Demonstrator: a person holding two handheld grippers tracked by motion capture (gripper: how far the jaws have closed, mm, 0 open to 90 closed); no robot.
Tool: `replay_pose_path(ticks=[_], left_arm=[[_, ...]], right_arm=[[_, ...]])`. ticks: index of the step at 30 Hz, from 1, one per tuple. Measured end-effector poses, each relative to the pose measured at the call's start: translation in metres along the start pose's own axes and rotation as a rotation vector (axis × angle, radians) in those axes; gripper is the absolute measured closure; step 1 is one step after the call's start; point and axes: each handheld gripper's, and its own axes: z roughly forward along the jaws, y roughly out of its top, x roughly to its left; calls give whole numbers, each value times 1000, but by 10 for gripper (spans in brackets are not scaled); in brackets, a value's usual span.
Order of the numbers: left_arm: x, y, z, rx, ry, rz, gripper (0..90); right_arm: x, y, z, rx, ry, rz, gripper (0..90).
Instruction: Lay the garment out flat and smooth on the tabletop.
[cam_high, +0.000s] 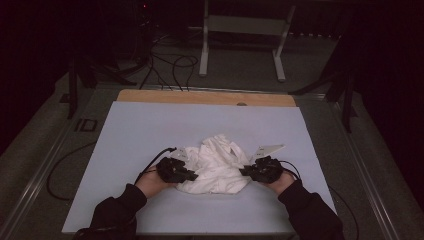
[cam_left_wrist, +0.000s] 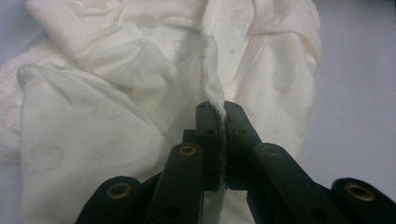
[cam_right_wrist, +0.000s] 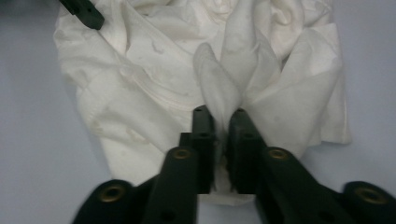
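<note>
A crumpled white cloth (cam_high: 217, 165) lies in a heap near the front middle of the pale blue table cover (cam_high: 135, 130). My left gripper (cam_high: 192, 176) is at the heap's left side, and in the left gripper view a hemmed fold of the cloth (cam_left_wrist: 212, 88) is pinched between its black jaws, which stand shut on it (cam_left_wrist: 222, 111). My right gripper (cam_high: 243, 171) is at the heap's right side. In the right gripper view its jaws are shut (cam_right_wrist: 221, 116) on a bunched fold of the cloth (cam_right_wrist: 224, 88).
A bare wooden strip (cam_high: 205, 97) runs along the table's far edge. Beyond it stand a white metal frame (cam_high: 245, 30) and loose cables (cam_high: 170, 65) on the floor. Bare blue cover lies to the left, right and back of the heap.
</note>
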Motion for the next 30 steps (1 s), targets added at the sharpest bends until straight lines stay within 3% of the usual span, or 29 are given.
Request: replay_pose_path(ticks=[8,13,17,24,29,30], left_arm=[[-5,7,-19,-43,30,13,886],[-1,19,-42,-138,97,2,885],[10,27,-48,-163,133,-25,884],[34,36,-48,-203,233,-85,883],[49,37,-40,-178,251,-125,883],[56,35,-31,-154,257,-142,882]], right_arm=[[7,8,-18,-45,7,-15,879],[5,16,-27,-97,16,0,880],[-5,22,-27,-126,19,43,879],[-24,33,-13,-149,29,104,877],[-37,41,0,-140,17,134,877],[-39,42,3,-132,5,141,877]])
